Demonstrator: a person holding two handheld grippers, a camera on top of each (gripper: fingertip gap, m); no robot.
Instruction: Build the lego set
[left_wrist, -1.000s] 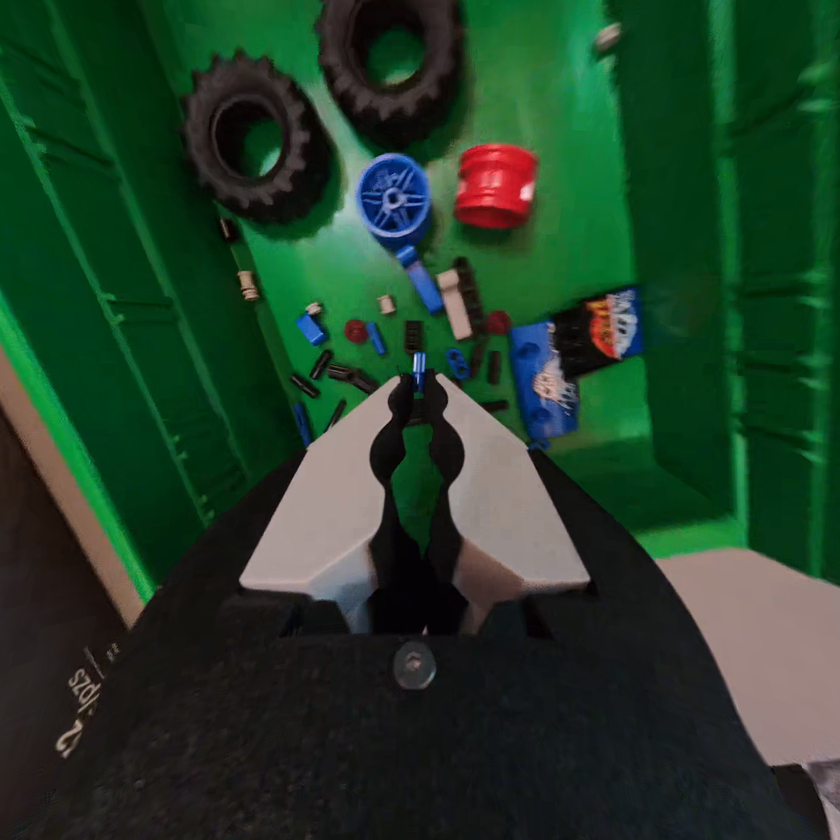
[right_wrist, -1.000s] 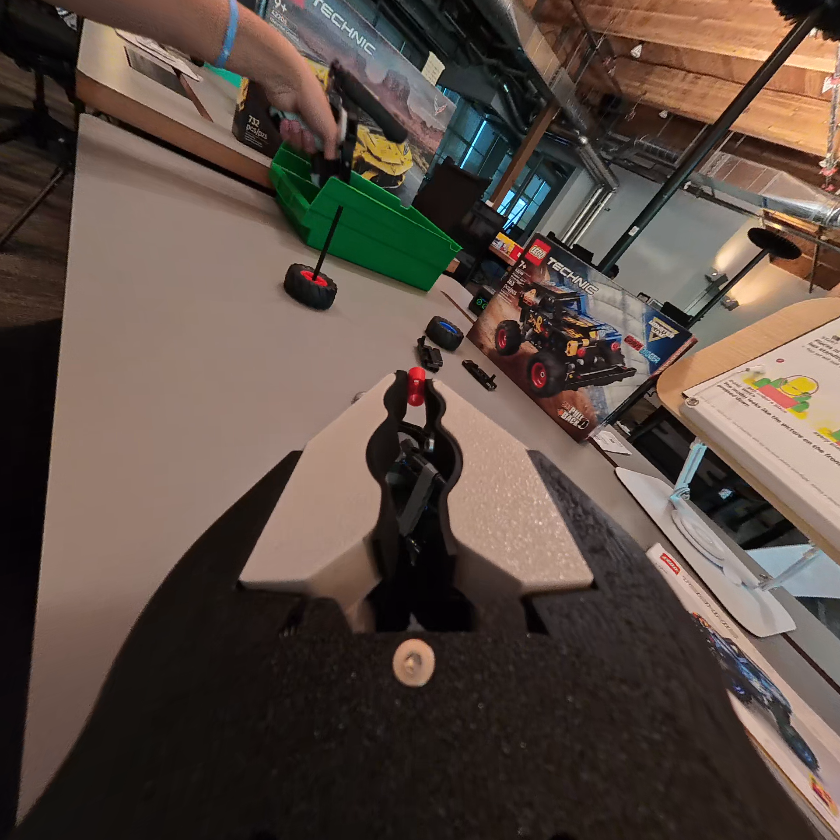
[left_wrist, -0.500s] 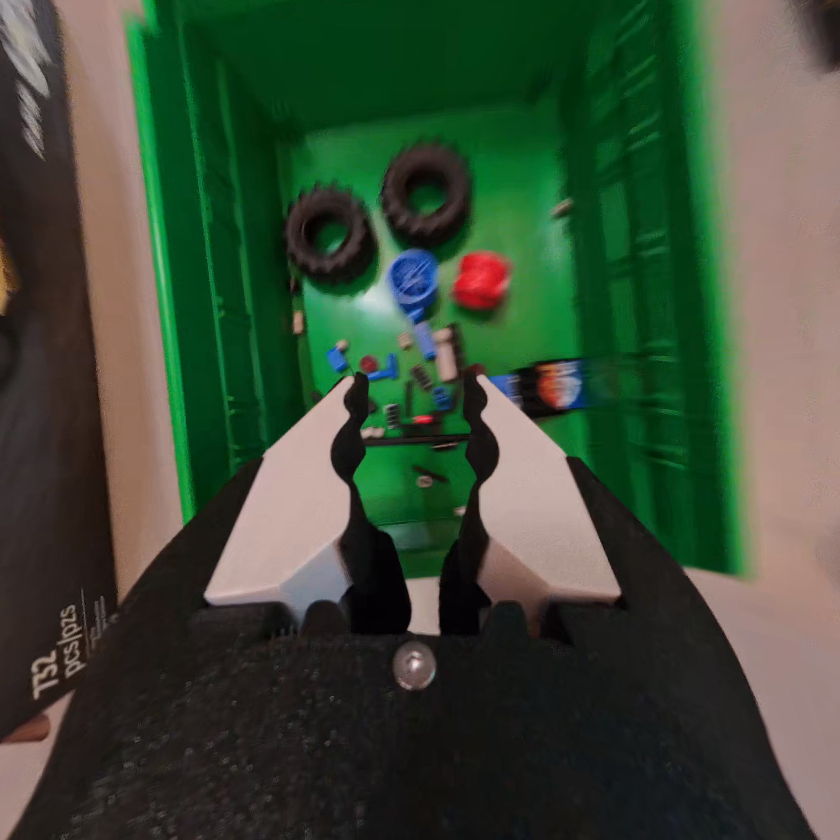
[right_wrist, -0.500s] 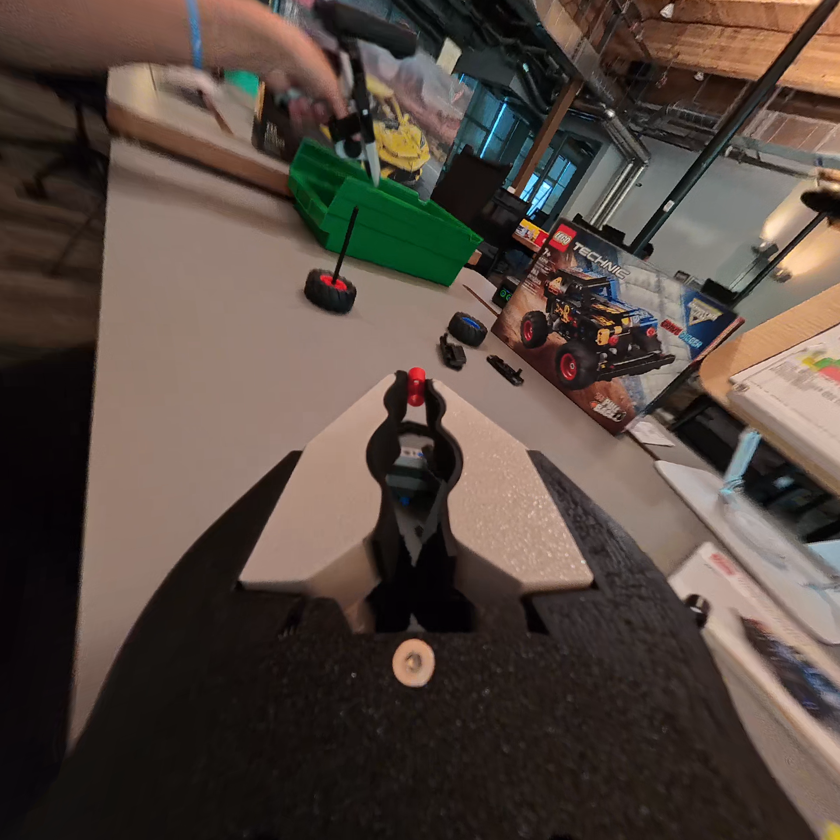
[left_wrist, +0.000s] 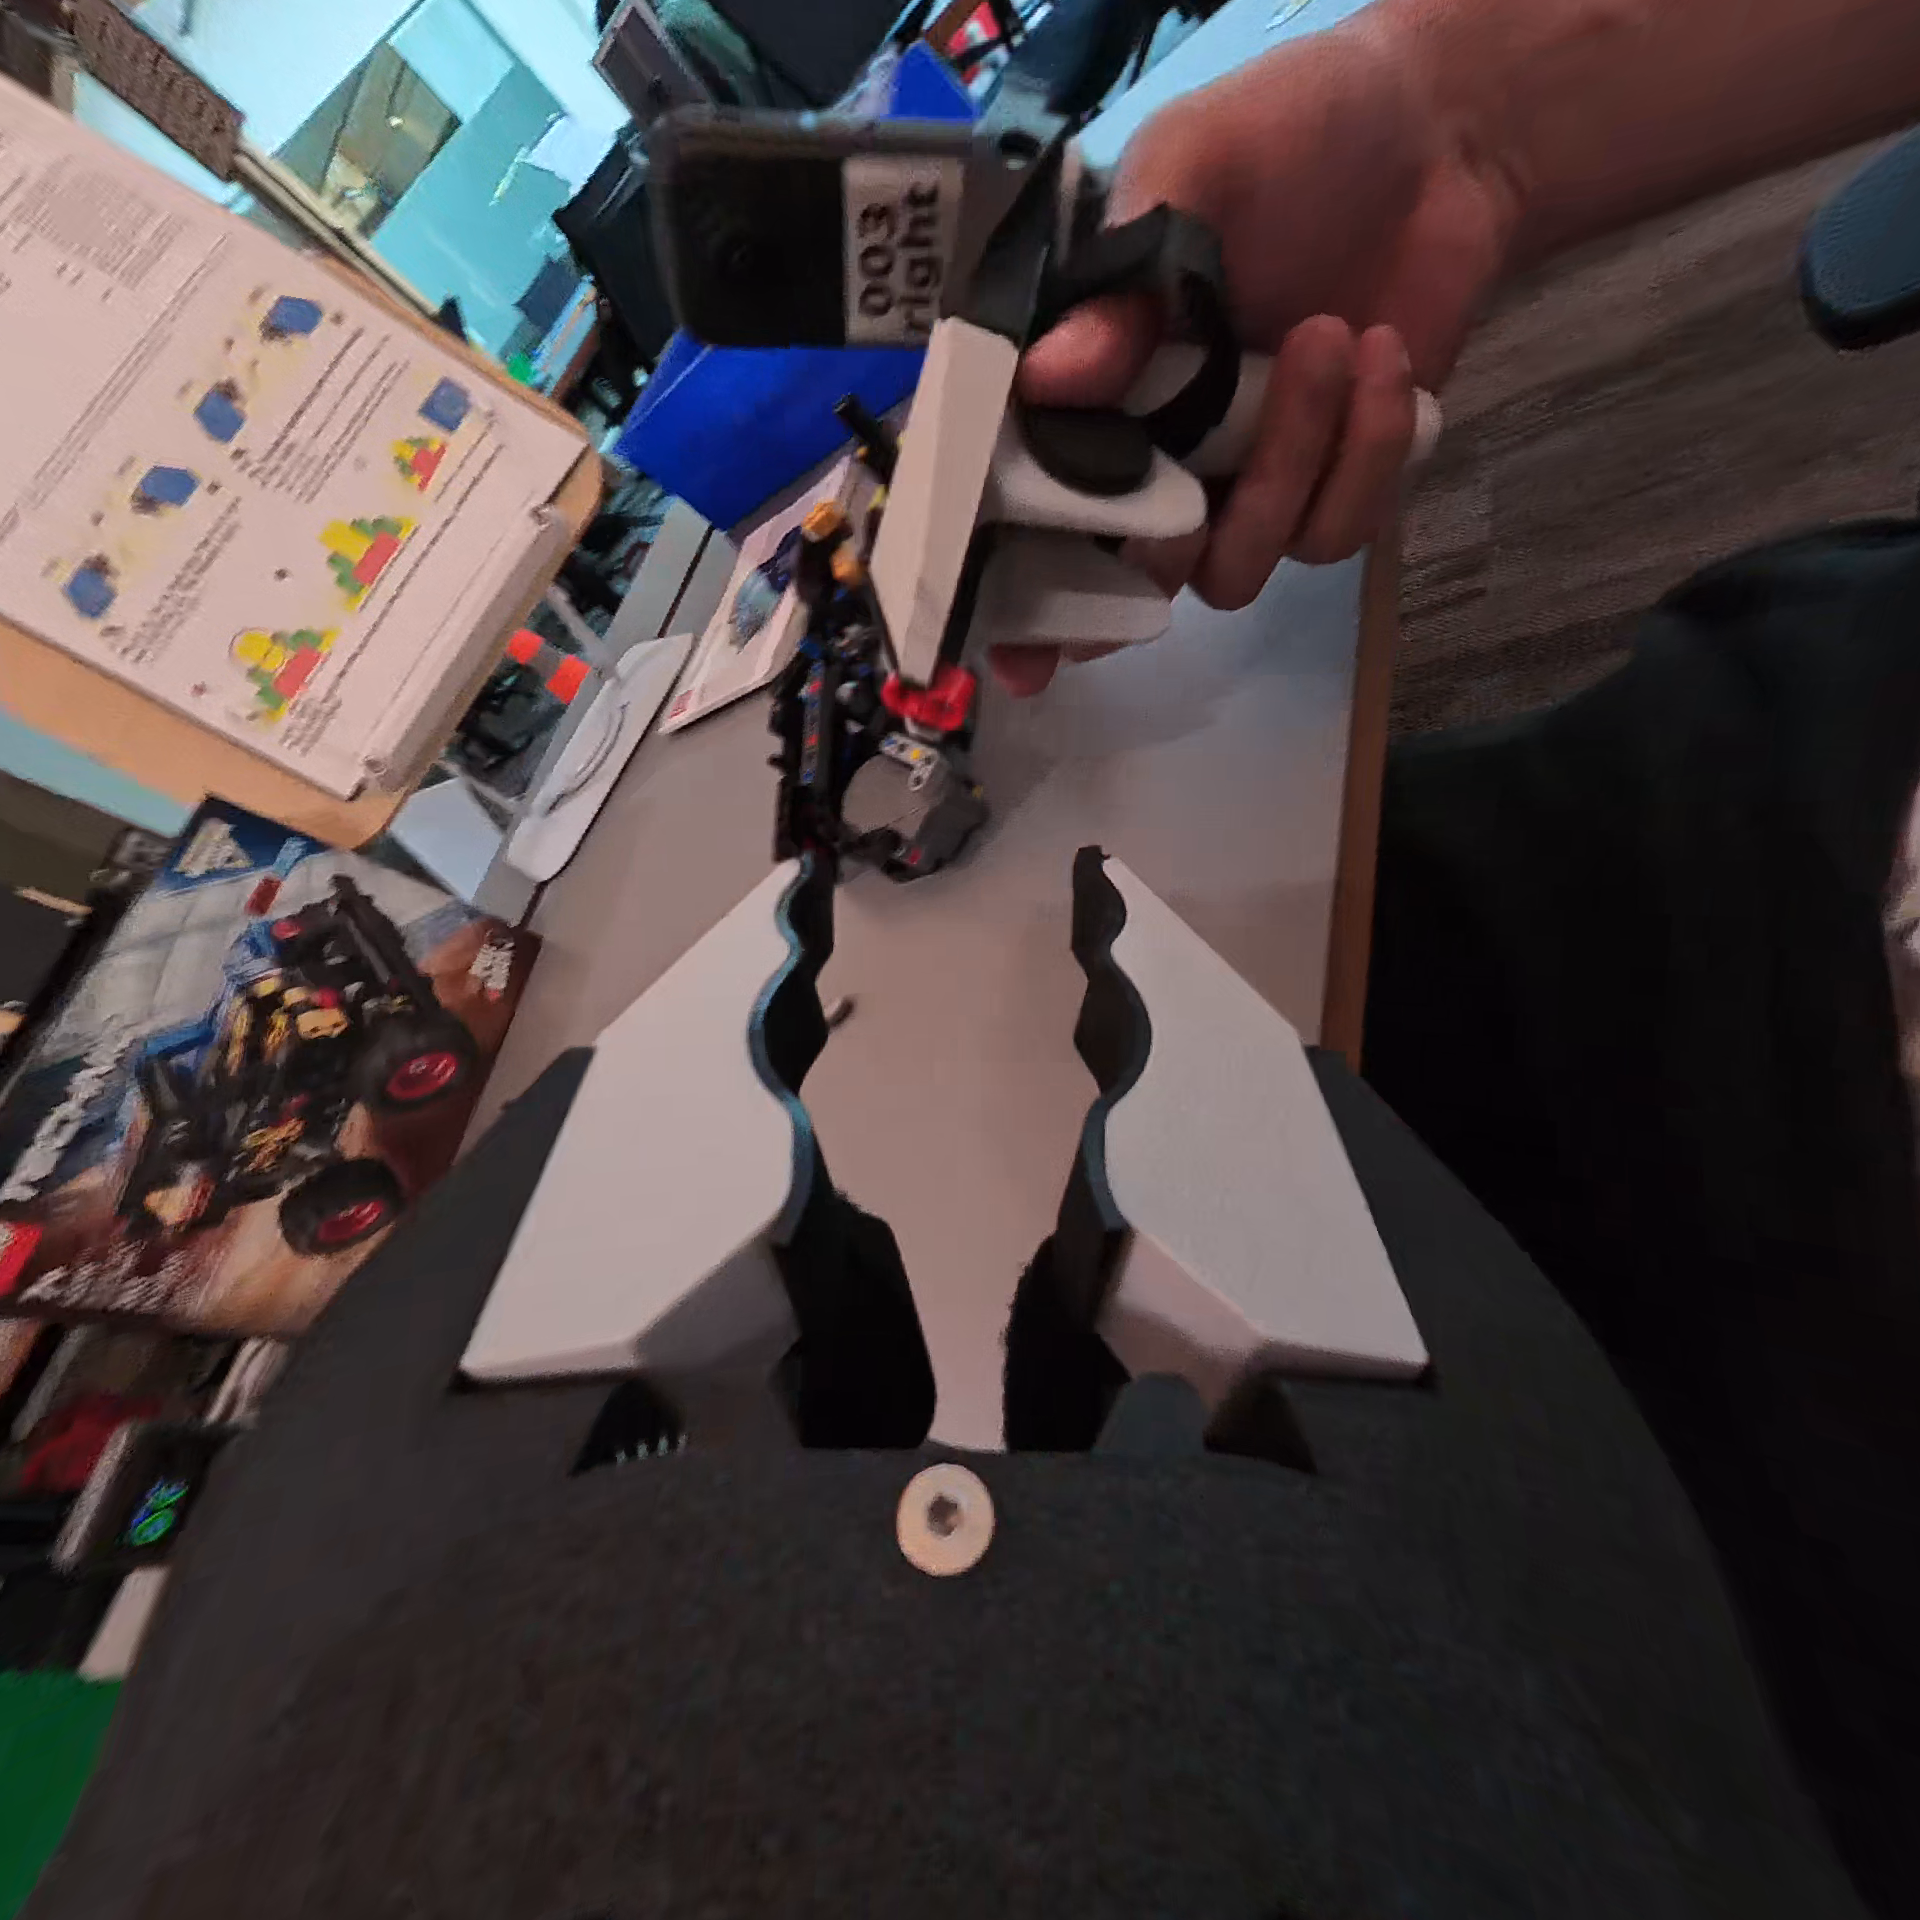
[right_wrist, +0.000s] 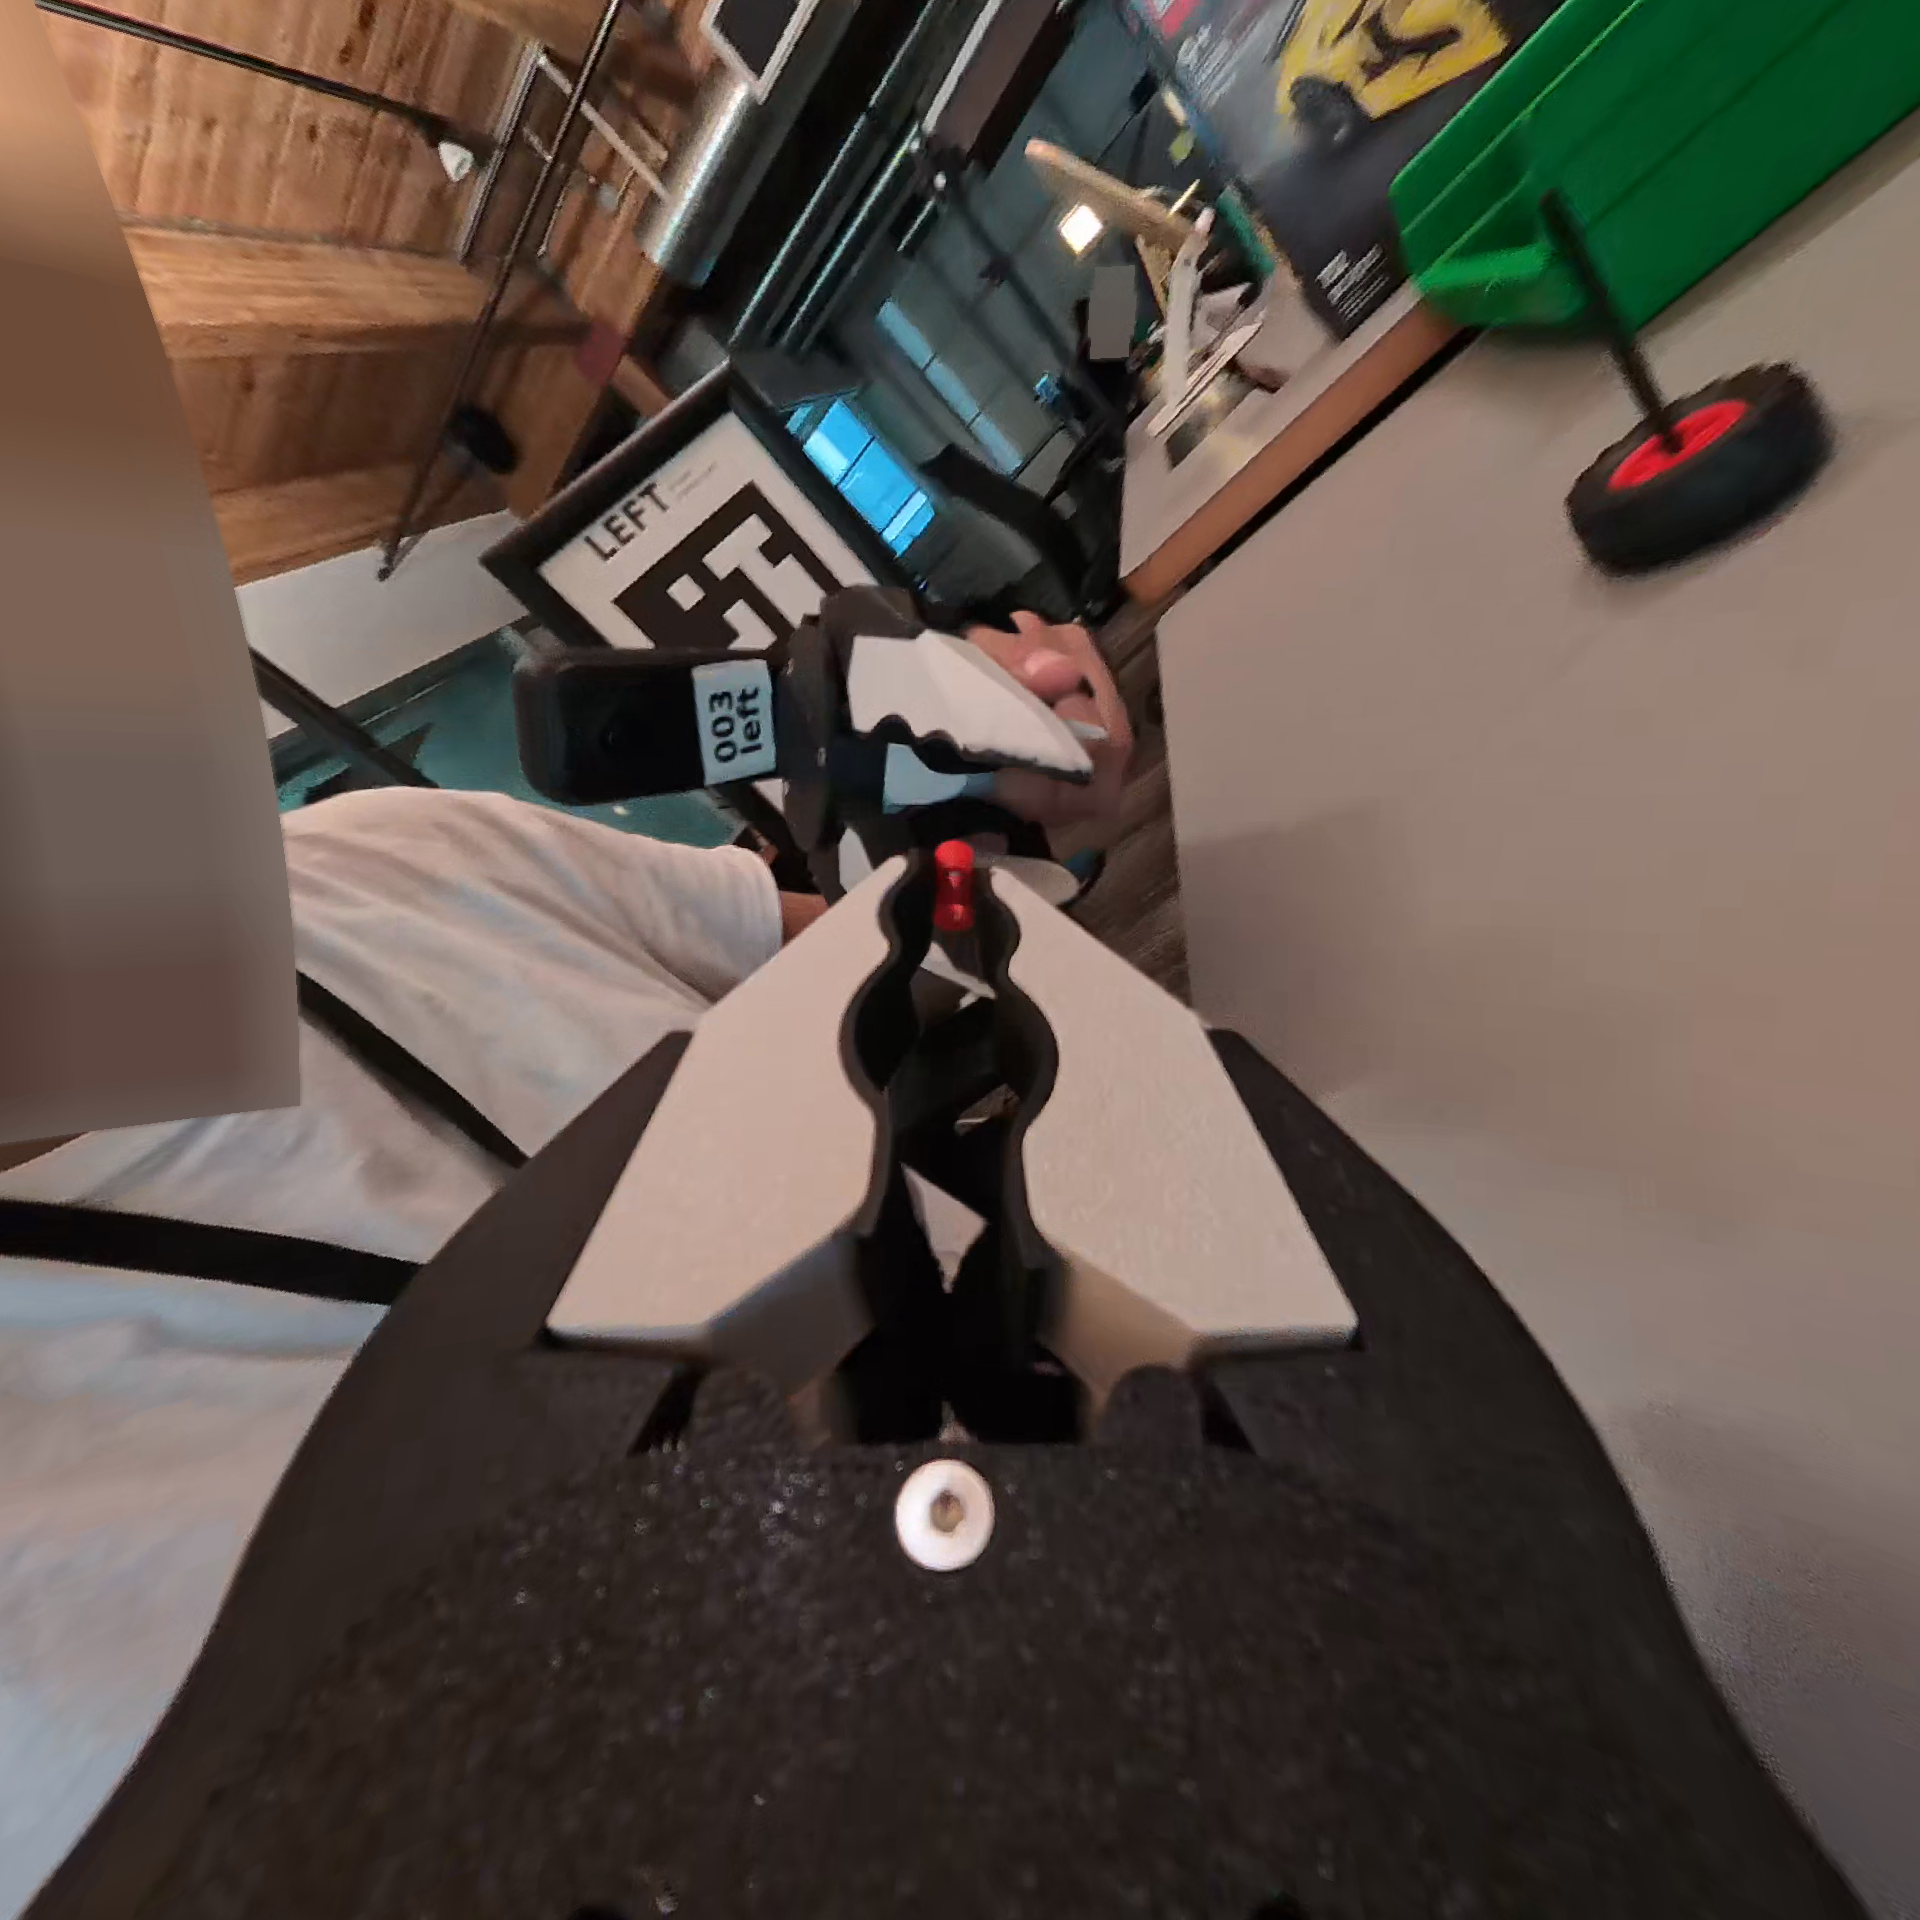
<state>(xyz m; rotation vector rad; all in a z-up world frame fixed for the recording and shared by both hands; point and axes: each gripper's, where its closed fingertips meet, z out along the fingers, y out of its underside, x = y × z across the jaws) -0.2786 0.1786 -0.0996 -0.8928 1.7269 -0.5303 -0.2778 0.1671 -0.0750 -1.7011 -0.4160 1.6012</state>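
Note:
My right gripper (right_wrist: 953, 883) is shut on a small red piece (right_wrist: 953, 896) at its fingertips. In the left wrist view this red piece (left_wrist: 930, 698) sits on a black and grey toy chassis (left_wrist: 873, 779). The right gripper (left_wrist: 930, 665) holds the chassis upright with its lower end on the grey table (left_wrist: 1195, 790). My left gripper (left_wrist: 951, 883) is open and empty, just in front of the chassis, with only table between its fingers. It also shows in the right wrist view (right_wrist: 997, 764), held in a hand and open.
A toy set box (left_wrist: 239, 1060) lies at the left, with an instruction sheet on a stand (left_wrist: 260, 447) above it and a booklet (left_wrist: 727, 644) behind the chassis. A green bin (right_wrist: 1683, 156) and a black wheel with a red hub and axle (right_wrist: 1704, 468) are on the table. The table edge (left_wrist: 1351, 831) is at the right. Both grippers' tips are close together, under 4 cm apart.
My left gripper was closed on a small blue pin over the green bin, then opened and swung away to face the chassis, empty. My right gripper kept its hold and turned towards the left one.

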